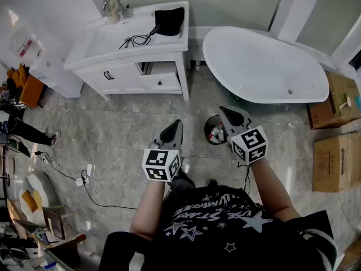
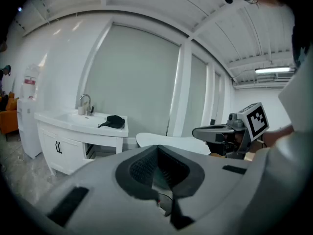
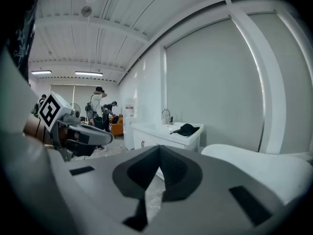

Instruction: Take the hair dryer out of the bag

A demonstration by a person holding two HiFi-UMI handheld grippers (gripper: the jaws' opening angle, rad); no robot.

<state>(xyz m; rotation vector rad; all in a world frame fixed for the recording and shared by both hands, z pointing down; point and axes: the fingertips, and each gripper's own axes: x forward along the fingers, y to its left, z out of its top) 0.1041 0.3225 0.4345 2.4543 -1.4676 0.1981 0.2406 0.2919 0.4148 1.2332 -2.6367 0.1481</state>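
Far left in the scene, on the white vanity surface, lies one black bag. It rests at the right far corner of the surface, to the right of the single faucet. One black cord trails out of the bag's near left corner and runs left and nearward across the surface. The hair dryer itself is not visible, so its long axis and pointing direction cannot be read. Only the cord marks the bag's open side as facing left.

Both hand-held grippers are well apart from the bag, held over the floor in front of the person. The left hand-held gripper has its jaws fully together with nothing between them. The right hand-held gripper is likewise fully closed and empty. Both point toward the far side of the room.

View differences:
- The head view alone shows one round bin on the floor between the two hand-held grippers, and two cardboard boxes at the right wall.
- The head view shows the one white bathtub from above, and the gripper views show only its rim.
- The left gripper view shows the bag side-on as a low flat mound.
- The right gripper view alone shows people standing at the far left of the room.
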